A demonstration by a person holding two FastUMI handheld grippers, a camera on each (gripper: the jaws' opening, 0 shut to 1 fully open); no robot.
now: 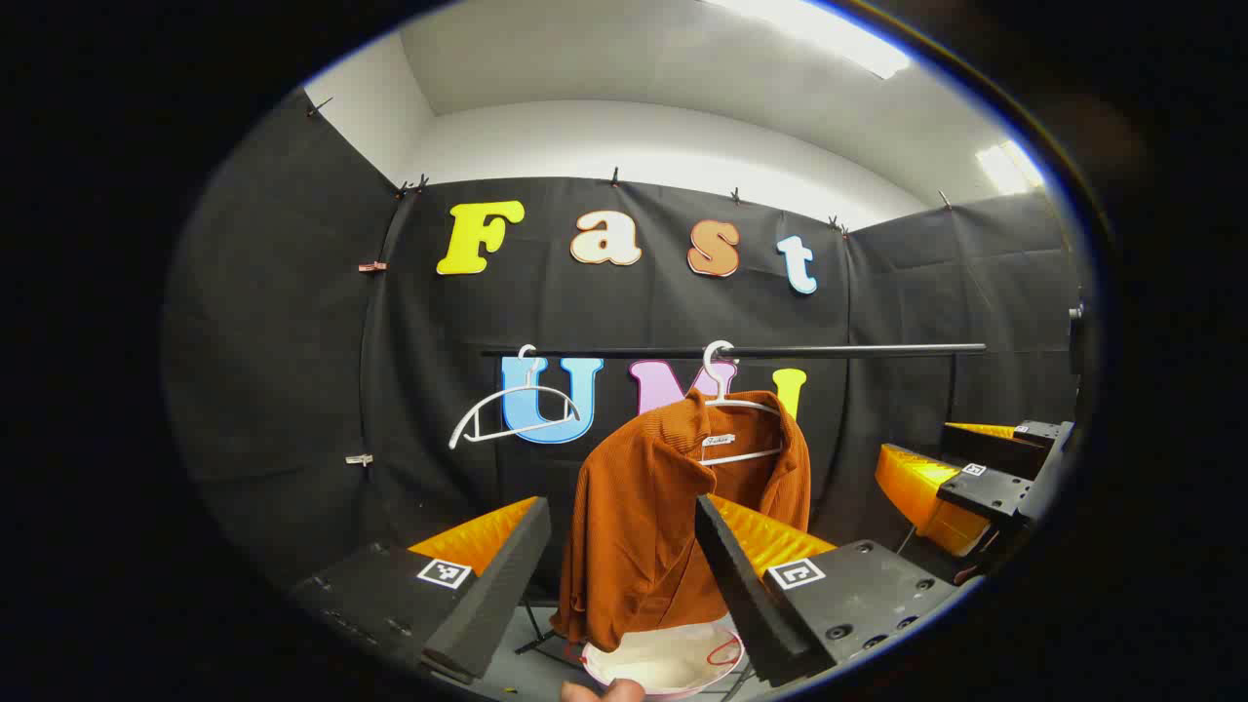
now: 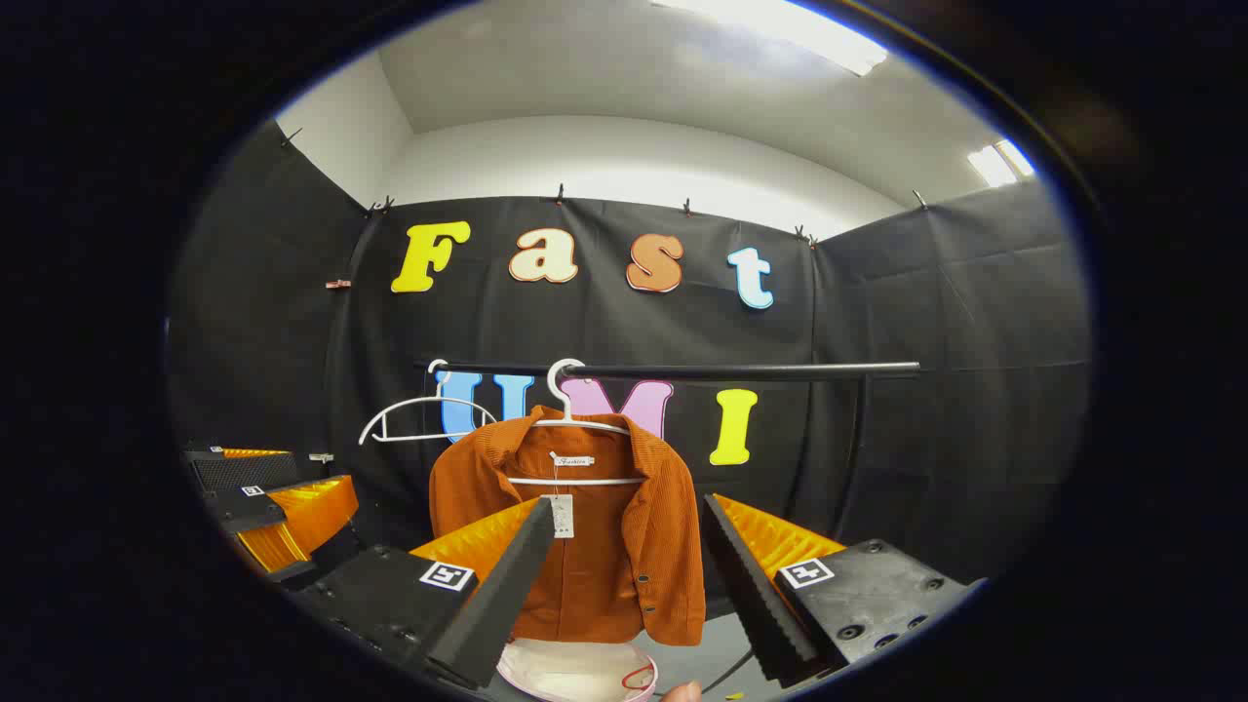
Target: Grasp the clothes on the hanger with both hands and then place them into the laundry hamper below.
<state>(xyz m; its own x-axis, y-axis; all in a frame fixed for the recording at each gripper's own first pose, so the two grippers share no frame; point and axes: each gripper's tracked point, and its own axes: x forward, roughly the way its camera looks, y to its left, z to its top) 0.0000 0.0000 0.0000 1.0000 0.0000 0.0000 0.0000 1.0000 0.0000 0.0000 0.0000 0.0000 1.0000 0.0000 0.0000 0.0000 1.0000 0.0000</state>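
Jaws apart before hung shirt [image 2: 585, 531]

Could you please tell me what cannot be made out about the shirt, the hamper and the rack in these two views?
- Laundry hamper: only its near rim shows in both views; the shirt and the picture edge cover the rest.
- Neck label and hang tag: too small to read.
- Rail supports: largely lost against the dark wall.
- Shirt's back: hidden.

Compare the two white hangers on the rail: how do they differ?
The left hanger is bare, while the right hanger carries the orange shirt. The left hanger hangs turned at an angle; the right hanger faces the right gripper view squarely. Both are white and hook on the black rail.
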